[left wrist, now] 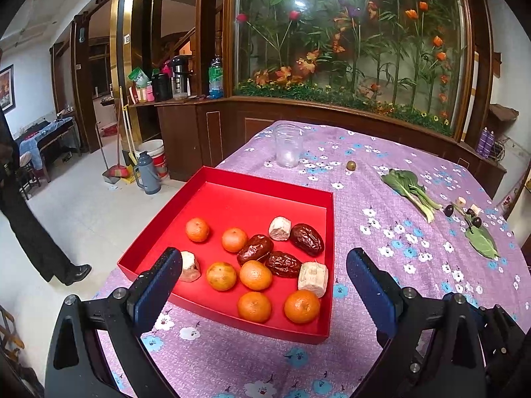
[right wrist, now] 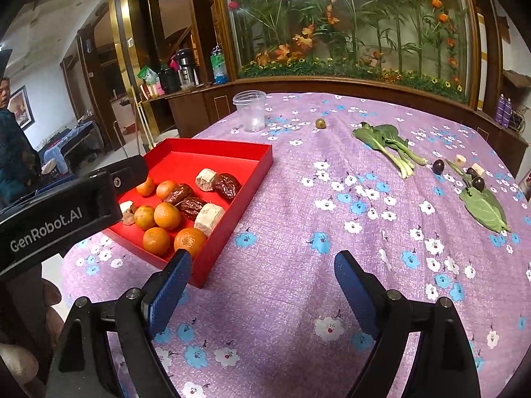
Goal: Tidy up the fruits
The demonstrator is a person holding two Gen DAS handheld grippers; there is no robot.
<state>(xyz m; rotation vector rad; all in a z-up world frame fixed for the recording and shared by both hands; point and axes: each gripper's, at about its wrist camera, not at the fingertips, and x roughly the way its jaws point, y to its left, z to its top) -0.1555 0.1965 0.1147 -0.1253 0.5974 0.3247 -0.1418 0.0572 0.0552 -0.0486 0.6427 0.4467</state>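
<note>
A red tray (left wrist: 252, 204) sits at the table's left edge and holds several oranges (left wrist: 255, 275), three dark dates (left wrist: 307, 238) and three pale chunks (left wrist: 313, 279). My left gripper (left wrist: 264, 258) hangs open over the tray's near side, with nothing between its fingers. My right gripper (right wrist: 264, 257) stands open above the bare cloth just right of the tray (right wrist: 212, 156), also with nothing in it. A small green fruit (right wrist: 320, 123) and two dark round fruits (right wrist: 438, 166) lie loose on the cloth farther out.
On the purple flowered tablecloth (right wrist: 298, 298) stand a clear plastic cup (right wrist: 251, 111), a bok choy (right wrist: 385, 142), a green leaf (right wrist: 484, 212) and small pale pieces (right wrist: 478, 168). A person (left wrist: 23, 205) stands on the floor at left. A wooden cabinet runs behind the table.
</note>
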